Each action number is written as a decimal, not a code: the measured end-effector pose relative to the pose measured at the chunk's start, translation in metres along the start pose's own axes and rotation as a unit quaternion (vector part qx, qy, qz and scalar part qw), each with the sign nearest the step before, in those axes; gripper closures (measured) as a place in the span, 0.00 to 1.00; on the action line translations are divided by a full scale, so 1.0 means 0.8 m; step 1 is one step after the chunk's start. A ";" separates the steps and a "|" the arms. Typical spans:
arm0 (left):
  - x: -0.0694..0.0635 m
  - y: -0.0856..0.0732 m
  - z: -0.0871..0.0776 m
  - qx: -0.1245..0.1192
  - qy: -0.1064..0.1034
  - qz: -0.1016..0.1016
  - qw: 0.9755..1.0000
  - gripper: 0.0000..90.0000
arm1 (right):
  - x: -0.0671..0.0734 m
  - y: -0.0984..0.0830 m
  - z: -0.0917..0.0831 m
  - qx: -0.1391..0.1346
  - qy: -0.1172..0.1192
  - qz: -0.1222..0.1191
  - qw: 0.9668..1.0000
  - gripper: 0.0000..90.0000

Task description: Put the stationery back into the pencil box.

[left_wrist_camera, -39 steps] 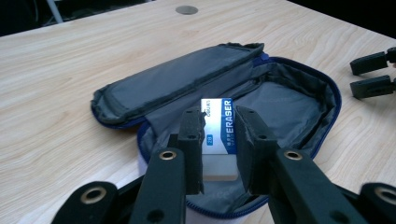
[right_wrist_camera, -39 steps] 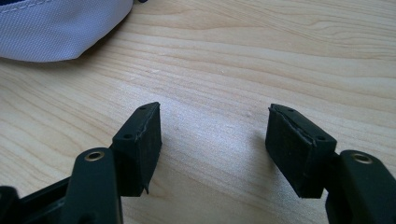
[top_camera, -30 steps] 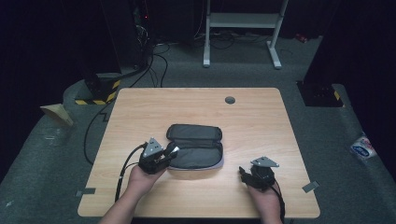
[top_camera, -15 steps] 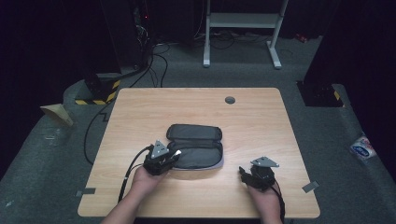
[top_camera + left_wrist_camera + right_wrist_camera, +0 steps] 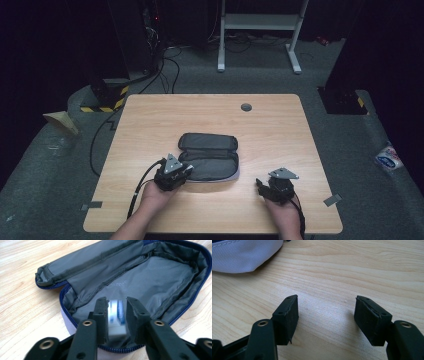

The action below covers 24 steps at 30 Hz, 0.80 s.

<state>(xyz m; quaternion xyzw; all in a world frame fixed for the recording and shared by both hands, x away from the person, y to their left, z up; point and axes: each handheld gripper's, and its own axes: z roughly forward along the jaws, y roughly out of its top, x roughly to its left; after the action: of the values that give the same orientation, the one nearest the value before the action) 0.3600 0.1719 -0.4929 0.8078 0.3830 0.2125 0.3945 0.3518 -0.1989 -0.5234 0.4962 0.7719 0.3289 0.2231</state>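
A person seated at a wooden table (image 5: 150,115) works a two-jaw tool in each hand beside an unzipped pencil case (image 5: 209,156), which lies flat near the table's middle with its lid folded back toward the far edge. The left gripper (image 5: 186,170) reaches over the case's near left corner. In the left gripper view, a small white eraser with a blue-printed sleeve (image 5: 116,318) sits between the black jaws, above the grey lining of the case's lower half; the jaws have just been opening, a sliver of space shows on the right side of the eraser, and the eraser itself looks blurred (whether the pads still press on it cannot be told). The blue zipper (image 5: 65,292) runs round the case's rim, and faint lettering is stamped on the lining.

The right gripper (image 5: 259,185) sits on the table near the front edge, well apart from the case's right end, its jaws spread with nothing between them. In the right gripper view, bare wood grain lies between the two pads, and a pale grey corner of the case's outer shell shows at the upper left.
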 end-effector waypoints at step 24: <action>0.035 -0.001 -0.021 -0.029 0.012 -0.051 0.998 0.64 | 0.000 0.000 0.000 0.000 0.001 0.000 1.000 0.40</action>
<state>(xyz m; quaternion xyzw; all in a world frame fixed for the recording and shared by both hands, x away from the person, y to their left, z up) 0.3660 0.2026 -0.4821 0.7727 0.4219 0.2132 0.4237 0.3521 -0.1985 -0.5234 0.4959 0.7722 0.3294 0.2220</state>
